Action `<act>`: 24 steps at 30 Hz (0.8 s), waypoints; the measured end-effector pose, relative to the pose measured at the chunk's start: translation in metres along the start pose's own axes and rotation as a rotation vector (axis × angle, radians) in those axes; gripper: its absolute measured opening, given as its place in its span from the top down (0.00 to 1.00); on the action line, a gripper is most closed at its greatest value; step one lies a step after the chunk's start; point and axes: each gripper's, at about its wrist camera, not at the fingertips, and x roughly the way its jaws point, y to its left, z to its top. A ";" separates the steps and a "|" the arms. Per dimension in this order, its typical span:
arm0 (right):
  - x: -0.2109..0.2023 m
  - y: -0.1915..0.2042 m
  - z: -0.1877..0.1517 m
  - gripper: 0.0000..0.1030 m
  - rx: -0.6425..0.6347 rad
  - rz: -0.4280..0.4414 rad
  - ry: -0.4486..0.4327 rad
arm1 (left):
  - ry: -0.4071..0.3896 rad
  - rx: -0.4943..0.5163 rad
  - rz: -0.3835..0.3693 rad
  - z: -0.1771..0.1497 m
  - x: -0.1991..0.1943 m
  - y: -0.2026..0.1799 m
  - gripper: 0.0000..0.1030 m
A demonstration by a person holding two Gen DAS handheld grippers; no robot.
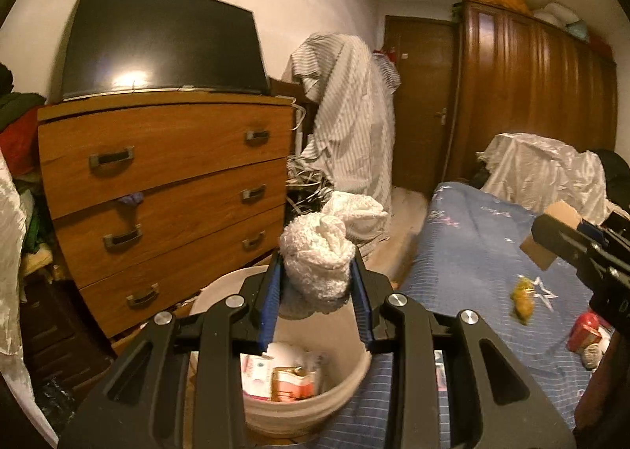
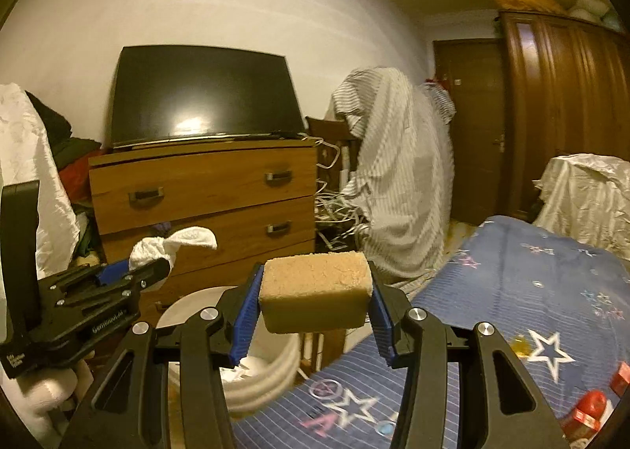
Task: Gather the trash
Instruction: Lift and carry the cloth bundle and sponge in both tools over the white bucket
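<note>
My left gripper [image 1: 318,268] is shut on a crumpled white paper towel [image 1: 315,264] and holds it above the white trash bin [image 1: 346,374], which holds wrappers. It also shows in the right wrist view [image 2: 157,264] with the towel [image 2: 173,242]. My right gripper [image 2: 315,291] is shut on a tan cardboard box [image 2: 315,293], held over the bed edge near the bin [image 2: 267,374]; in the left wrist view the box [image 1: 551,232] sits at the right. On the blue bedspread lie a yellow wrapper [image 1: 523,297] and a red wrapper [image 1: 586,331].
A wooden dresser [image 1: 165,189] with a TV [image 1: 157,43] stands behind the bin. A striped sheet drapes over something [image 1: 346,110] by the door. A wardrobe [image 1: 531,95] lines the right wall. The bed [image 2: 531,291] fills the right foreground.
</note>
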 end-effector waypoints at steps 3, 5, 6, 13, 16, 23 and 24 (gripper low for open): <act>0.025 0.013 0.002 0.52 -0.003 0.027 0.031 | 0.027 -0.009 0.017 0.000 0.013 0.014 0.70; 0.048 0.022 0.004 0.52 -0.003 0.057 0.073 | 0.052 -0.011 0.024 0.000 0.024 0.023 0.70; 0.056 0.024 0.003 0.52 -0.003 0.067 0.089 | 0.070 -0.014 0.029 0.000 0.031 0.030 0.70; 0.144 0.046 -0.009 0.52 -0.028 0.162 0.313 | 0.196 -0.015 0.035 -0.002 0.071 0.057 0.70; 0.179 0.052 -0.019 0.52 -0.028 0.199 0.407 | 0.267 -0.006 0.028 -0.004 0.092 0.066 0.70; 0.238 0.059 -0.049 0.52 -0.022 0.231 0.590 | 0.429 0.010 0.007 -0.022 0.138 0.079 0.70; 0.245 0.060 -0.054 0.52 -0.014 0.238 0.611 | 0.450 0.013 0.006 -0.025 0.144 0.080 0.69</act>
